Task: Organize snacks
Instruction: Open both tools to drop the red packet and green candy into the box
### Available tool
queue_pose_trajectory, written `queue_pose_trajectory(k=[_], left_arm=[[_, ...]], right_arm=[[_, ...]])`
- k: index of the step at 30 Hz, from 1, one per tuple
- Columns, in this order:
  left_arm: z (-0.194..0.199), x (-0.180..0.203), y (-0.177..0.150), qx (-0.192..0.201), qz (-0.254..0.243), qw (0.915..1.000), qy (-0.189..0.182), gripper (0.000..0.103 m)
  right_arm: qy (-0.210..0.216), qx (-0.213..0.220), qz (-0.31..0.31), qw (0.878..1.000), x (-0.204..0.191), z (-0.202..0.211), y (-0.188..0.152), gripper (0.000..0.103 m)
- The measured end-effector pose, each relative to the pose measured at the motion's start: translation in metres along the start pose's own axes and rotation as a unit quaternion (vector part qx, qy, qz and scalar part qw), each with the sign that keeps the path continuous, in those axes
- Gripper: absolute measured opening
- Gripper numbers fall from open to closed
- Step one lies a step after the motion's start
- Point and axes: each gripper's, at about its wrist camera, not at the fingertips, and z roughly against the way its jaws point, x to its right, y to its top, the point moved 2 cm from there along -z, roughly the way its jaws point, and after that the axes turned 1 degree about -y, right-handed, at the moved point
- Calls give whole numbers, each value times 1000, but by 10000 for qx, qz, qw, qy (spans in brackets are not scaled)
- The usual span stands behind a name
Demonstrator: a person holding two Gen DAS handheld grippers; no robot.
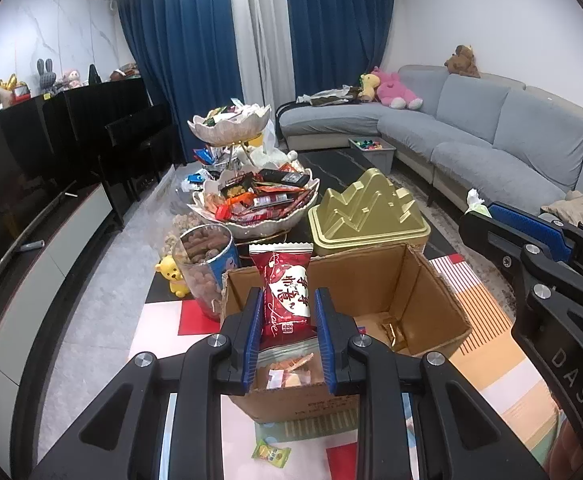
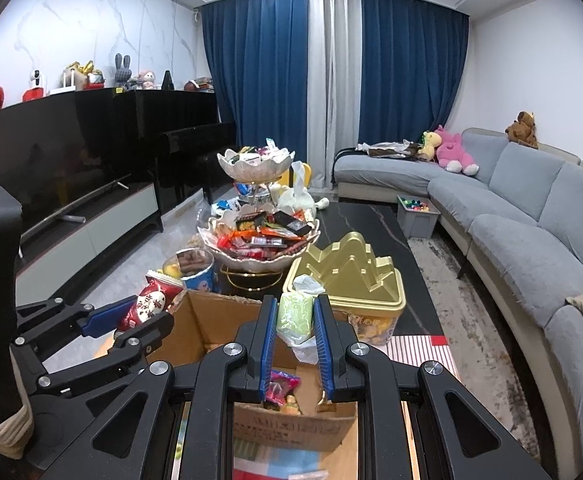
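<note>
Two hand-held grippers over cardboard box (image 1: pixel 423 280), left hand-held gripper (image 1: pixel 289 308) clamping red packet (image 1: pixel 287 288) ("Love" legible), right hand-held gripper (image 2: pixel 294 316) clamping green packet (image 2: pixel 294 312).

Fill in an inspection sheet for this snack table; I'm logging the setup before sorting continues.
Surface: dark table, patterned mat at the near end.
Job's things: open cardboard box holding a few snacks; tiered snack bowls heaped full.
Clutter: gold tin, nut jar, loose green candy.
Grippers: left gripper shut on red packet; right gripper shut on green packet.
Cables: nothing seen.
Surroundings: grey sofa, blue curtains, piano.
</note>
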Motion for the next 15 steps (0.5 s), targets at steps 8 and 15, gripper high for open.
queue_pose_trajectory(k=[8, 15], left_arm=[[-25, -4, 1, -131, 20, 9999, -21, 26], [-42, -7, 0, -306, 59, 9995, -19, 28]], right_arm=[[14, -161, -21, 9999, 1, -26, -2, 20], [13, -387, -66, 9992, 4, -47, -6, 20]])
